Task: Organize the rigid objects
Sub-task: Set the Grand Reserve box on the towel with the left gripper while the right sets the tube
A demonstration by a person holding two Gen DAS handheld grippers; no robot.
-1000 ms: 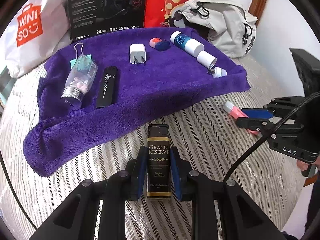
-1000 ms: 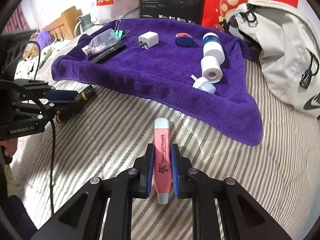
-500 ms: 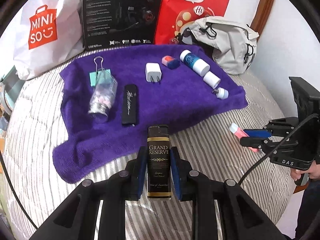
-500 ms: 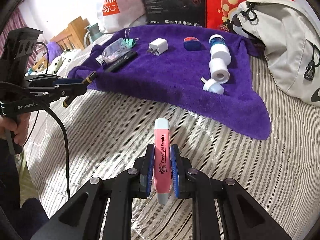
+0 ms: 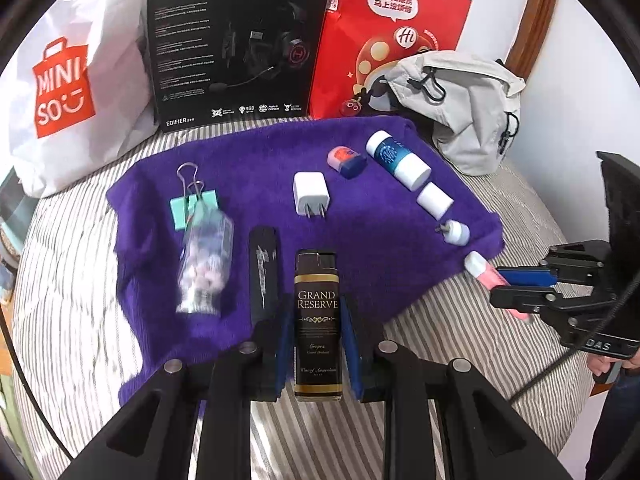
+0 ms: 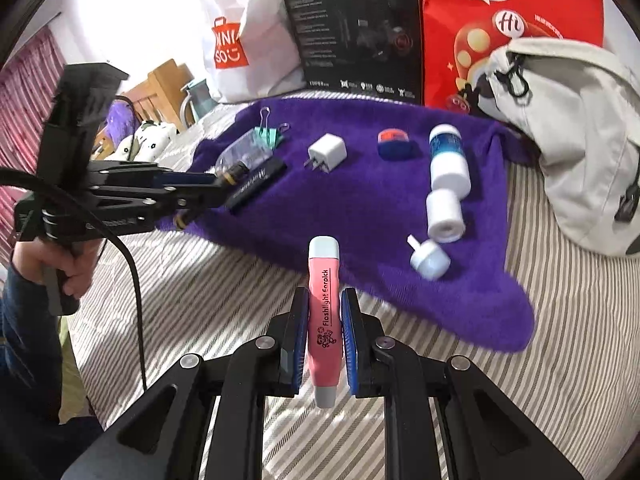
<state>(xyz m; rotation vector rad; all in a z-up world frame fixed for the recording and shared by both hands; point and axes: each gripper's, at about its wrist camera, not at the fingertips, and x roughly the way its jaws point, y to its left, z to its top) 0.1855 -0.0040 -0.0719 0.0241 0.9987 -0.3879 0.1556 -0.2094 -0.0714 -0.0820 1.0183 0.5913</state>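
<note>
Fingers (image 5: 318, 344) clamp black lighter (image 5: 318, 320) lengthwise, top forward; right fingers (image 6: 325, 340) clamp pink earpick (image 6: 323, 320) likewise.

I cannot see the small clear bottle (image 5: 206, 258) sharply; it is blurred, ahead-left of my left gripper (image 5: 317, 334). The small print low on the dark lighter (image 5: 318, 320) is unreadable. Beside the right gripper (image 6: 325, 334), the grey backpack (image 6: 576, 136) is cut by the edge.
</note>
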